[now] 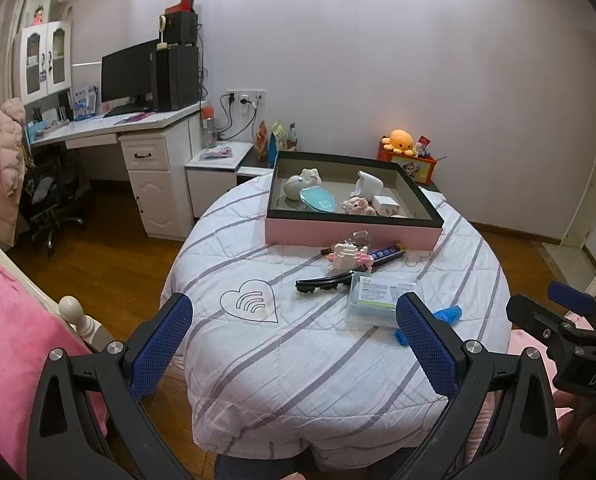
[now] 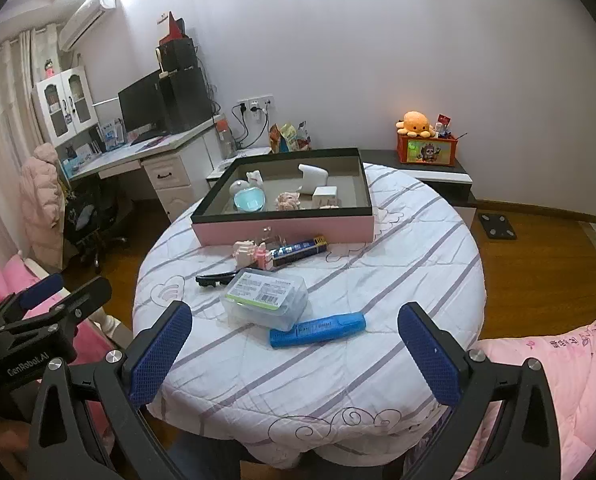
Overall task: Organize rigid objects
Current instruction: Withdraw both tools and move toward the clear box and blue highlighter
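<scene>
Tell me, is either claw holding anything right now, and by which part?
Nothing is held. The left claw and right claw are both open and empty, above the table, short of the blue marker and clear plastic box.

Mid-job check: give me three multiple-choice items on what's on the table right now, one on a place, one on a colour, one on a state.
1. Where does the blue marker lie?
A. inside the pink box
B. on the quilt, just nearer the cameras than the clear plastic case
C. on the desk

2. What colour is the outer wall of the pink box?
A. pink
B. green
C. orange

3. How do the two hand-held grippers stand?
A. both shut on things
B. left shut, right open
C. both open and holding nothing

Answers:
1 B: it rests on the striped quilt by the near edge of the clear plastic case.
2 A: the side facing us is pink under a black rim.
3 C: the left hand-held gripper and right hand-held gripper show wide gaps with nothing between the pads.
</scene>
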`<state>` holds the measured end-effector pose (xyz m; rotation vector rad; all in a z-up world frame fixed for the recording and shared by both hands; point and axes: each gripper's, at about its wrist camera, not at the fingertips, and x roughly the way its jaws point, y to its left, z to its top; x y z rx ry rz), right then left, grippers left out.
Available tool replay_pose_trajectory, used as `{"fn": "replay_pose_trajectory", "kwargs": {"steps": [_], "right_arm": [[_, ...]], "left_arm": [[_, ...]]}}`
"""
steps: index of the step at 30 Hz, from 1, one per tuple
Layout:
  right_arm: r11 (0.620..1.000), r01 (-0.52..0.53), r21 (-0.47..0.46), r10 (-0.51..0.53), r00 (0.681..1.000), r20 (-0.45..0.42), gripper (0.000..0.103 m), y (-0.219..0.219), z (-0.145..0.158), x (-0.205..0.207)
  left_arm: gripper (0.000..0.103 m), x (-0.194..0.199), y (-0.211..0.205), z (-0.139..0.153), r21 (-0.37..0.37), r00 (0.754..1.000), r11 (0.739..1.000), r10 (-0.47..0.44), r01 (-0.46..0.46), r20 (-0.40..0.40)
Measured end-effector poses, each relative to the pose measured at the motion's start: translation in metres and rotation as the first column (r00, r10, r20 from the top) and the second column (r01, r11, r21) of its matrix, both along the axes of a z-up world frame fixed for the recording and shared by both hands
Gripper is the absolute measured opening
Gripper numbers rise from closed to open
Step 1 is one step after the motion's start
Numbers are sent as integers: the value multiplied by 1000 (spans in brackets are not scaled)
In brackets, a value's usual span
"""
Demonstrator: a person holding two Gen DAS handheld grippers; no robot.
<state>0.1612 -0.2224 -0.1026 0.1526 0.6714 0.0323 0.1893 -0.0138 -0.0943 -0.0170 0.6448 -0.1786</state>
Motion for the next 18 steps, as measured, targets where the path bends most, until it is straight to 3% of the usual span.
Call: {"fn": "replay_pose_trajectory", "kwargs": {"steps": [9, 18], "right_arm": [[1000, -14, -21, 12, 998, -67, 103, 2, -23, 12], [1000, -2, -15, -1, 980, -199, 103, -8, -80, 41]], "left_arm": [[103, 11, -3, -17, 10, 999, 1000, 2, -2, -46], [103, 25, -22, -41, 15, 994, 999, -34, 36, -107]]}}
